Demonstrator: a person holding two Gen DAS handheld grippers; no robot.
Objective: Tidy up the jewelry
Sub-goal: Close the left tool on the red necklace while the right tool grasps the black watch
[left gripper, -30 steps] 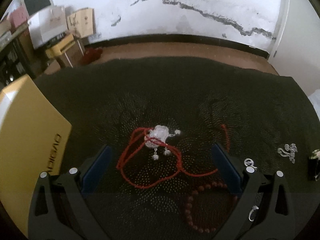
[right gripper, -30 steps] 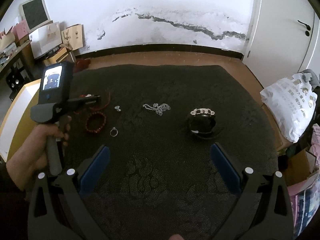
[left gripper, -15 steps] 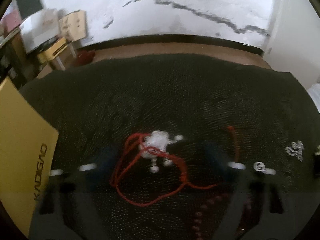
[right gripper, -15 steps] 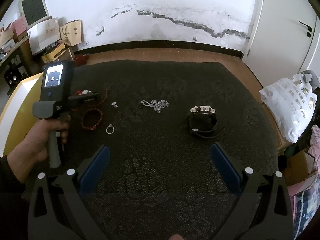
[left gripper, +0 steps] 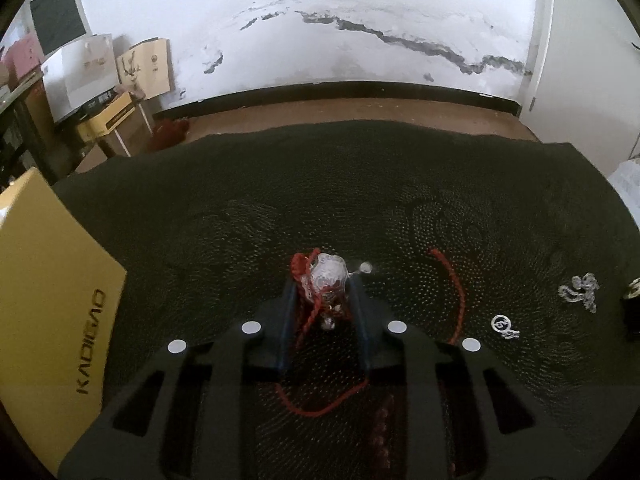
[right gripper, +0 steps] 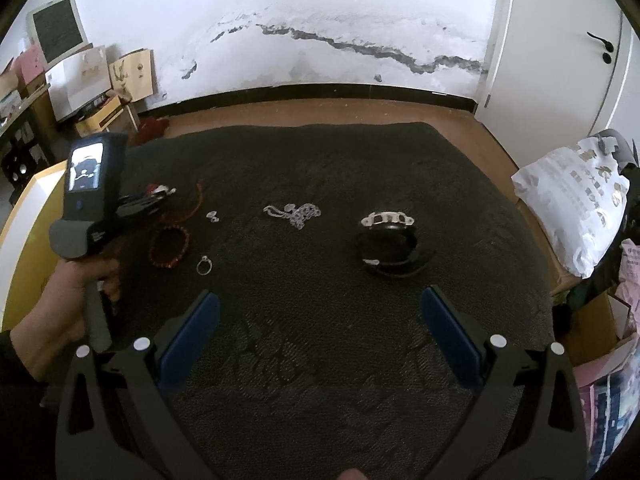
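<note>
The right gripper [right gripper: 320, 336] hovered nearest, low over the dark patterned rug [right gripper: 320, 380], its blue-padded jaws spread wide apart with nothing between them. Beyond it on the rug lay a small silver ring [right gripper: 203, 266], a red bead bracelet [right gripper: 169, 247], a silver earring [right gripper: 213, 216], a tangled silver chain [right gripper: 296, 213], and, to the right, a dark stand carrying a chunky silver bracelet [right gripper: 386, 218]. Farther left, the left gripper [left gripper: 322, 300], held in the left hand [right gripper: 76, 292], had its jaws drawn together, clamped on the silver pendant [left gripper: 327, 278] of the red cord necklace [left gripper: 454, 292], whose cord trailed loose over the rug. A yellow box [left gripper: 48, 300] lay along the rug's left edge.
</note>
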